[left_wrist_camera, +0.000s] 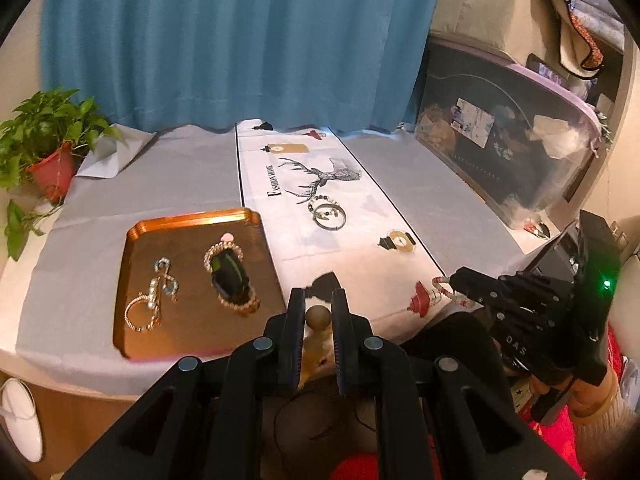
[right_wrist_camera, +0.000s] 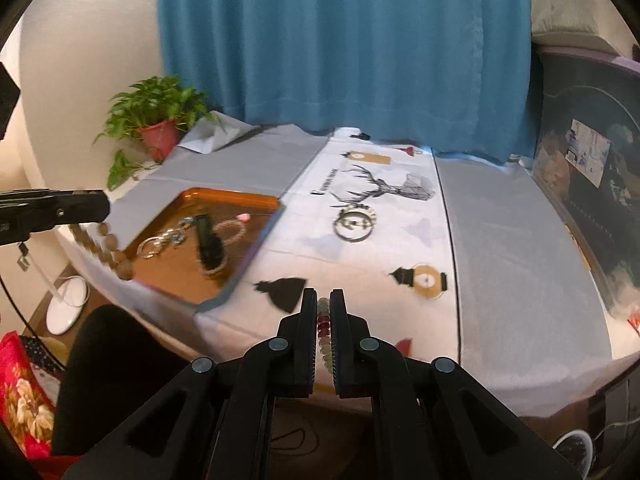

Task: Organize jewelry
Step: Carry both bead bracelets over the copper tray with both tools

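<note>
My left gripper [left_wrist_camera: 318, 294] is shut on a brown wooden bead bracelet [left_wrist_camera: 318, 317]. In the right wrist view the bracelet's beads [right_wrist_camera: 105, 249] hang below the left gripper [right_wrist_camera: 102, 205], over the table's near left edge. My right gripper [right_wrist_camera: 323, 294] is shut on a bracelet of red and pale beads [right_wrist_camera: 324, 330]; it also shows at the right of the left wrist view [left_wrist_camera: 456, 280], with the beads [left_wrist_camera: 442, 290] looping off its tip. A copper tray [left_wrist_camera: 192, 216] holds a gold bangle [left_wrist_camera: 140, 314], a silver chain [left_wrist_camera: 164, 276] and a black band inside a pearl bracelet [left_wrist_camera: 230, 276]. Two more bracelets [left_wrist_camera: 328, 212] lie on the white runner.
The white deer-print runner [right_wrist_camera: 400, 248] crosses a grey tablecloth [right_wrist_camera: 512, 264]. A potted plant [left_wrist_camera: 48, 148] stands at the far left corner and a blue curtain [left_wrist_camera: 240, 40] hangs behind. A dark storage box [left_wrist_camera: 508, 152] lines the right side. The table's near edge lies just below both grippers.
</note>
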Tool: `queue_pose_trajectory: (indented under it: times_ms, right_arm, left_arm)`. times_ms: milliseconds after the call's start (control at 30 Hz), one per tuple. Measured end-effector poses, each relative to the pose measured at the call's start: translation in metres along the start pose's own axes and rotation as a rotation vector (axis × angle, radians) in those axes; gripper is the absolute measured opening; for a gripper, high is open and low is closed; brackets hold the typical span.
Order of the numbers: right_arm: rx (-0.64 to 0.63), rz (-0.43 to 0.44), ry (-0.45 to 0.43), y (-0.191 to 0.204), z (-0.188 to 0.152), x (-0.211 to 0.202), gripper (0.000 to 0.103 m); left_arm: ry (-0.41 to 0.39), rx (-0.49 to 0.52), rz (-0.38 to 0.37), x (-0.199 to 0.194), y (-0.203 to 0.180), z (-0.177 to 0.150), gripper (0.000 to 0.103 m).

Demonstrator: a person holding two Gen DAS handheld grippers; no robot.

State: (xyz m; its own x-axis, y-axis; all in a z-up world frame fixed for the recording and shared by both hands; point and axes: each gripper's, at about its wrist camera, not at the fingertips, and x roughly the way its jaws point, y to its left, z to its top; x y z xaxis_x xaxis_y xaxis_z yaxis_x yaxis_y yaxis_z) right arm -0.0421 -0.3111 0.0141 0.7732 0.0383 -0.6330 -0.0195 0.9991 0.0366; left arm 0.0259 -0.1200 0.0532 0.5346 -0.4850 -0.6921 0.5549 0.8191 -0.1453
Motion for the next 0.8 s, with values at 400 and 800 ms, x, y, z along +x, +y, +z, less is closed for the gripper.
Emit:
queue_pose_trajectory:
  times_ms: [400,800]
  right_arm:
    - [-0.076,0.083,-0.003,0.061,-0.022,-0.035,0.007]
    - [-0.165,0.166,0.009,0.109,-0.007,-0.017,0.007]
  left_arm:
    - [-0.064,-0.058,0.018,-0.045,0.017,-0.031,0.011]
    - [-0.088,-0.128,0.059,-0.055,0.059,-0.035,0.011]
